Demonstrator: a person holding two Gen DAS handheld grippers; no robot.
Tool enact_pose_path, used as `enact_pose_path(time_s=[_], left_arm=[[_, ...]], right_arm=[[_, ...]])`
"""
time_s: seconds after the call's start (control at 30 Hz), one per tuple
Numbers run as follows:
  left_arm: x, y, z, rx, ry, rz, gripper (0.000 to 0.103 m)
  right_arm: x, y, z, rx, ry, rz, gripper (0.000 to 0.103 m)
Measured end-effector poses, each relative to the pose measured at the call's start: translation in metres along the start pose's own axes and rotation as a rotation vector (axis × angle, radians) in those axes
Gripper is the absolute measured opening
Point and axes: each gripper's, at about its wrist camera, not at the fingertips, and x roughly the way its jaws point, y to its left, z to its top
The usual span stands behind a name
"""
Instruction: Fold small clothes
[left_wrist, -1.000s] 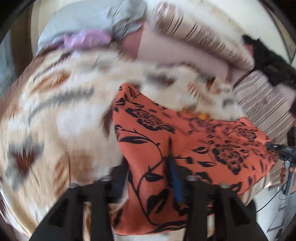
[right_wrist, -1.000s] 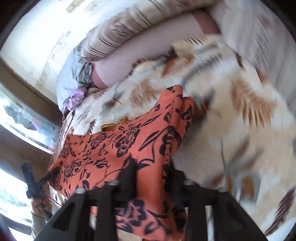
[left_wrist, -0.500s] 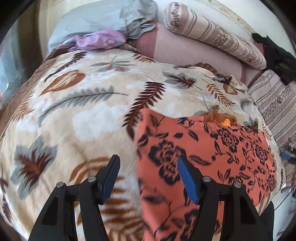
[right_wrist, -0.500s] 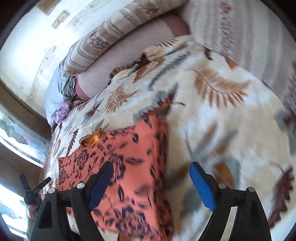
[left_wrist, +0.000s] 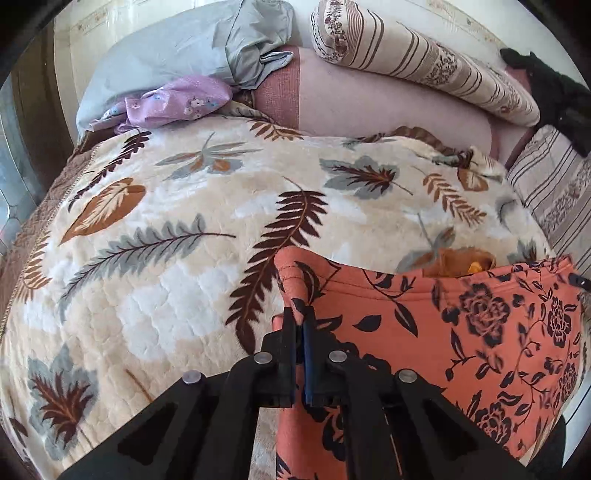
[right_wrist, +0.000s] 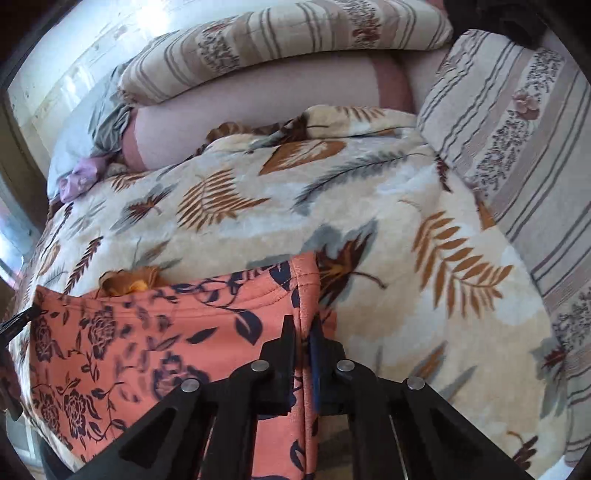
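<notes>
An orange garment with a black flower print (left_wrist: 461, 332) lies flat on a leaf-patterned blanket (left_wrist: 166, 258). In the left wrist view my left gripper (left_wrist: 299, 317) is shut on the garment's left edge, where a small pinch of cloth rises between its fingers. In the right wrist view the same garment (right_wrist: 129, 332) spreads to the left. There my right gripper (right_wrist: 303, 325) is shut on the garment's right edge fold. A small orange-yellow piece of cloth (right_wrist: 129, 282) peeks out from behind the garment's far hem.
Behind the blanket (right_wrist: 369, 221) lie striped pillows (left_wrist: 424, 62), a pink bolster (left_wrist: 369, 107), a grey cloth (left_wrist: 184, 48) and a lilac floral cloth (left_wrist: 177, 101). Another striped pillow (right_wrist: 517, 147) lies at the right. A dark item (left_wrist: 554, 92) rests at the far right corner.
Half a second ago both grippers stood open over the garment's side edges. Now both have moved down and shut on those edges. A second ago the garment was held, bunched, in both grippers.
</notes>
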Motion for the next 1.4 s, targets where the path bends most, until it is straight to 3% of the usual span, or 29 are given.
enact_pose_path(time_s=[0.03,0.1,0.13,0.17,0.2,0.23,0.27,0.3,0.33,0.47,0.57,0.6,0.63,0.7,0.73,0.77,0.83,0.93,1.07,1.2,1.4], left_arm=[[0.016,0.001,-0.001,0.002,0.029,0.013,0.006],[0.06,0.005,-0.006,0.01,0.166,0.084,0.014],[0.058,0.006,-0.006,0.001,0.131,0.092,0.021],[0.047,0.007,-0.002,-0.012,0.103,0.106,0.026],[0.034,0.008,0.0,-0.029,0.087,0.089,0.042],[0.02,0.01,0.0,-0.042,0.063,0.059,0.06],[0.004,0.012,-0.001,-0.047,0.032,0.05,0.065],[-0.014,0.012,-0.004,-0.043,0.001,0.071,0.067],[-0.031,0.011,-0.009,-0.034,-0.024,0.088,0.067],[-0.082,-0.004,-0.037,-0.039,-0.053,0.082,0.073],[-0.099,-0.024,-0.069,-0.03,-0.058,0.002,0.079],[-0.099,-0.029,-0.08,-0.03,-0.057,-0.004,0.08],[-0.095,-0.033,-0.092,-0.033,-0.045,-0.011,0.08],[-0.067,-0.035,-0.116,-0.043,0.064,0.023,0.08],[-0.051,-0.035,-0.126,-0.028,0.138,0.061,0.08],[-0.044,-0.033,-0.135,-0.005,0.165,0.105,0.08],[-0.059,-0.031,-0.134,-0.018,0.123,0.11,0.08],[-0.089,-0.037,-0.118,0.0,0.021,0.156,0.08],[-0.101,-0.059,-0.1,-0.001,-0.035,0.088,0.08],[-0.099,-0.093,-0.09,-0.001,-0.052,-0.011,0.08],[-0.069,-0.138,-0.079,-0.001,-0.026,-0.094,0.08]], right_arm=[[0.01,-0.005,0.001,0.018,0.014,-0.009,0.007],[0.046,-0.015,-0.004,0.055,0.056,-0.011,0.012],[0.07,-0.022,-0.009,0.087,0.132,-0.001,0.016],[0.076,-0.031,-0.015,0.166,0.147,0.033,0.019],[0.069,-0.036,-0.016,0.21,0.117,0.047,0.023],[0.057,-0.04,-0.017,0.244,0.096,0.061,0.037],[0.043,-0.043,-0.019,0.255,0.081,0.067,0.062],[0.027,-0.044,-0.021,0.264,0.063,0.064,0.07],[0.012,-0.045,-0.024,0.277,0.036,0.072,0.071],[-0.054,-0.024,-0.047,0.308,-0.004,0.327,0.074],[-0.07,0.002,-0.082,0.304,0.048,0.628,0.085],[-0.066,0.007,-0.093,0.316,0.07,0.671,0.085],[-0.057,0.008,-0.108,0.34,0.099,0.68,0.085],[-0.036,-0.01,-0.142,0.46,0.142,0.562,0.085],[-0.024,-0.03,-0.163,0.564,0.166,0.461,0.077],[-0.024,-0.042,-0.175,0.627,0.146,0.486,0.062],[-0.044,-0.06,-0.19,0.714,0.099,0.49,0.063],[-0.076,-0.065,-0.198,0.682,0.022,0.413,0.083],[-0.069,-0.067,-0.211,0.766,0.069,0.503,0.083],[-0.059,-0.052,-0.22,0.859,0.104,0.647,0.083],[-0.028,-0.048,-0.221,1.021,0.087,0.611,0.083]])
